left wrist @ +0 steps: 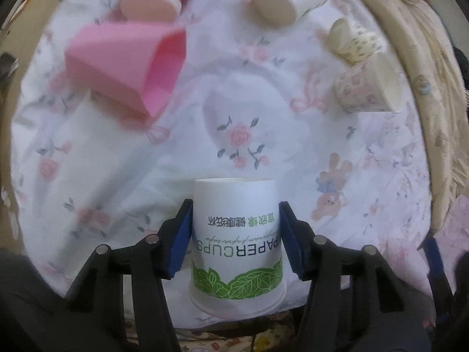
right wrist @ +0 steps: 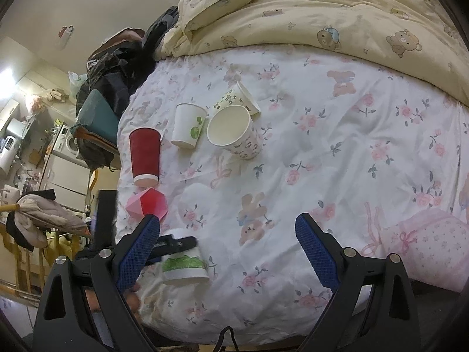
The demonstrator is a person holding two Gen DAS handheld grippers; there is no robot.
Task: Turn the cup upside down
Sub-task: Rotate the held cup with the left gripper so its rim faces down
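Between my left tongs (left wrist: 236, 234) sits the paper cup (left wrist: 236, 243) — rim down on the bed (left wrist: 117, 176), pads touching its sides, seemingly gripping it. Right tongs (right wrist: 227, 249) hang released; beyond, other cups (right wrist: 231, 132) lie scattered.

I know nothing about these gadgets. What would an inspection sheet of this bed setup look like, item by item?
Surface: bed sheet, white with pink flowers and bears, wrinkled.
Job's things: white paper cup with green leaf band, print upside down, rim downward, between the left tongs.
Clutter: pink faceted cup on its side; red cup, mouth away from the camera; white cup with green dots; two patterned cups lying tipped.
Grippers: left tongs pads at the cup's sides, contact unclear; right tongs open, empty.
Cables: one dark cable at the bed edge.
Surroundings: yellow bear quilt, clothes pile, washing machine.
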